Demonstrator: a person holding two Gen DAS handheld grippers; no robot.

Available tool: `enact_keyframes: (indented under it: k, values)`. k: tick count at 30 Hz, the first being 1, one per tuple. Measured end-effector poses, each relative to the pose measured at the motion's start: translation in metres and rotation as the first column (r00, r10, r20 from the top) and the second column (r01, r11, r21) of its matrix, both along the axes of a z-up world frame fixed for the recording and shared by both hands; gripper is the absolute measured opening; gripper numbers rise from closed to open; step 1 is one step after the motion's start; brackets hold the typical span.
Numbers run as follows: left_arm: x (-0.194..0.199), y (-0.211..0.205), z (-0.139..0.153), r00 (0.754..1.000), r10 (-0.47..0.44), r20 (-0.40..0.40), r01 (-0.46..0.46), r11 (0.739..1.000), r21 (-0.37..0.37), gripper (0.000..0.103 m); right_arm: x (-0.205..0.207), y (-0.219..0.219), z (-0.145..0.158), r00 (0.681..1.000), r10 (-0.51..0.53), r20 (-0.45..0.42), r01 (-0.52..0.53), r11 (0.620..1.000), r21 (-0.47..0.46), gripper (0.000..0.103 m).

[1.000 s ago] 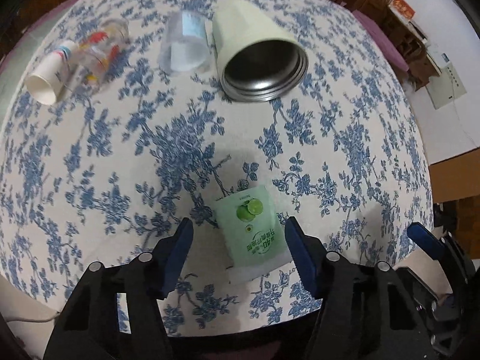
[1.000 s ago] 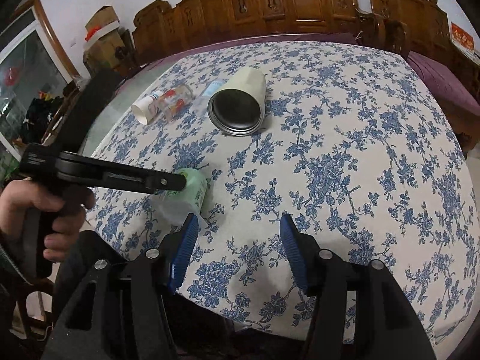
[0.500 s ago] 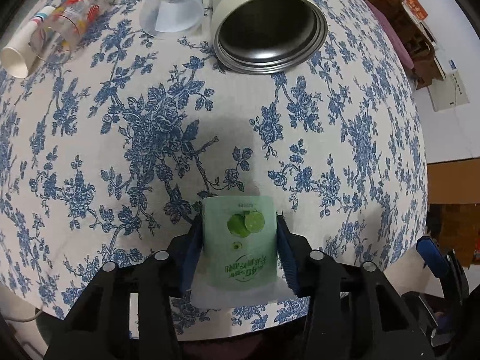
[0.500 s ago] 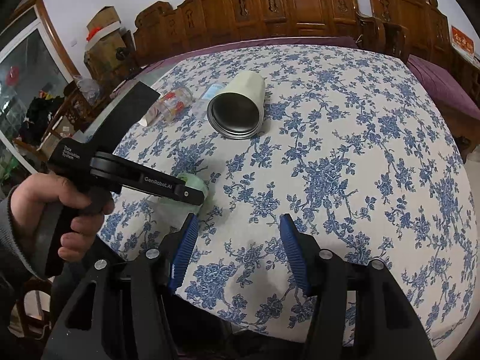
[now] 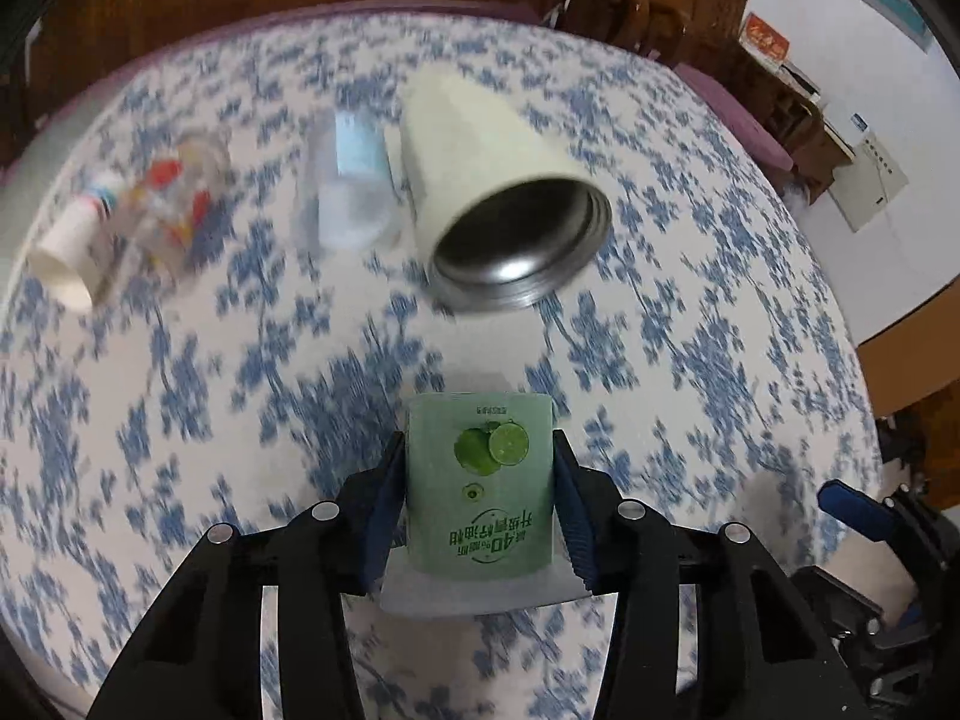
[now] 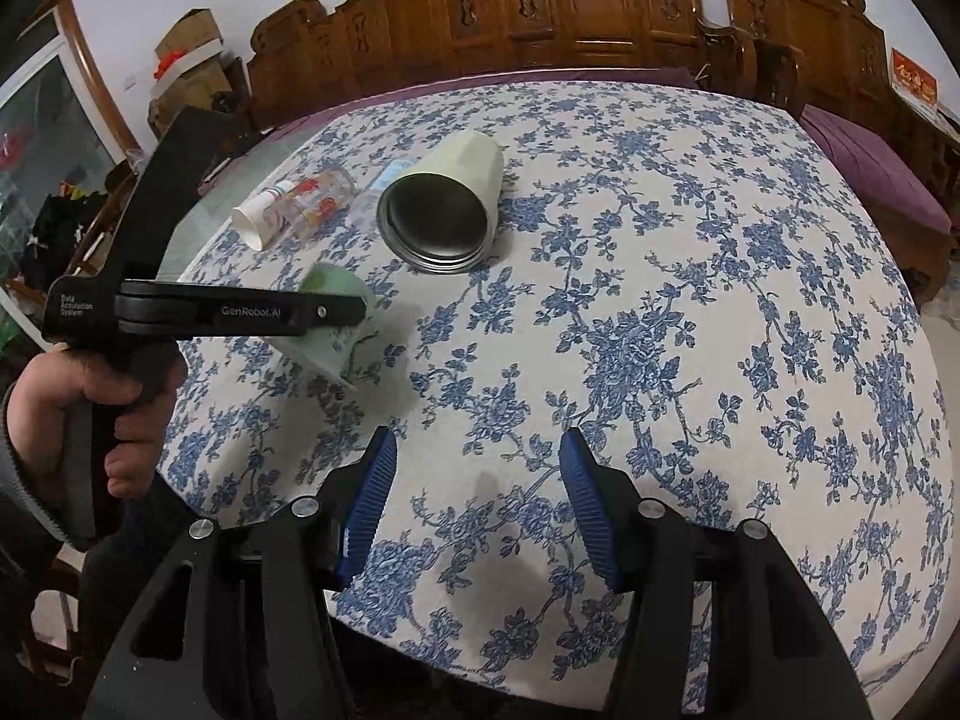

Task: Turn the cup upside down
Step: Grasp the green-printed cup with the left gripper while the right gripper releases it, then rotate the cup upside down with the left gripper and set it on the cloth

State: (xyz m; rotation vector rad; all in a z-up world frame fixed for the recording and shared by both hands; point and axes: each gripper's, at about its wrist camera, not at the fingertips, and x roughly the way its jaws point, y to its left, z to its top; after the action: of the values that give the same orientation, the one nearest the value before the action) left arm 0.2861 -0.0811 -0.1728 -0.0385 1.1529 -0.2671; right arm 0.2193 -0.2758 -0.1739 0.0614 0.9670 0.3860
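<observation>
Green paper cup with a lime print (image 5: 480, 483), gripped at both sides between the blue ribbed pads (image 5: 384, 516) of the left gripper (image 5: 477, 516). Lifted off the blue-flowered tablecloth (image 6: 690, 312) near the table's near left edge, tilted, with the white open mouth toward the gripper's body and the closed bottom pointing away. Seen again from the right wrist view as a pale green cup (image 6: 339, 324), partly hidden behind the black arm of the left gripper (image 6: 336, 315), rim slanting down toward the cloth. Held by a bare hand (image 6: 114, 402) around the black handle.

Farther on the cloth, lying on its side, a cream metal tumbler with a steel inside (image 5: 498, 204), mouth facing the camera. Just beside it a clear plastic cup (image 5: 348, 180), blurred. Then a clear glass with red and blue figures (image 6: 315, 204) and a white paper cup (image 6: 261, 222), also on their sides, touching.

Right gripper (image 6: 477, 504) low over the near edge of the cloth, blue pads wide apart, nothing between.

Behind the table, carved brown wooden chairs (image 6: 600, 6).
</observation>
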Motion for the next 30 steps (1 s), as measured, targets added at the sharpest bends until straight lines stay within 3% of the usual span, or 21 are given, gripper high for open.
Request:
enact_keyframes:
  k: [7,15,30]
  values:
    - [0.012,0.005,0.001,0.992,0.005,0.122,-0.01,0.999,0.039,0.044,0.015,0.0,-0.007,1.0,-0.015,-0.02,0.015,1.0,0.001,0.059]
    - [0.002,0.008,-0.003,0.966,-0.012,0.256,-0.006,0.998,0.068,0.044,0.024,0.006,-0.01,1.0,-0.013,-0.021,0.013,1.0,0.005,0.059]
    - [-0.047,0.016,-0.021,0.936,-0.046,0.349,0.0,0.992,0.13,0.044,0.02,0.012,-0.01,1.0,-0.006,-0.017,0.006,1.0,0.001,0.059]
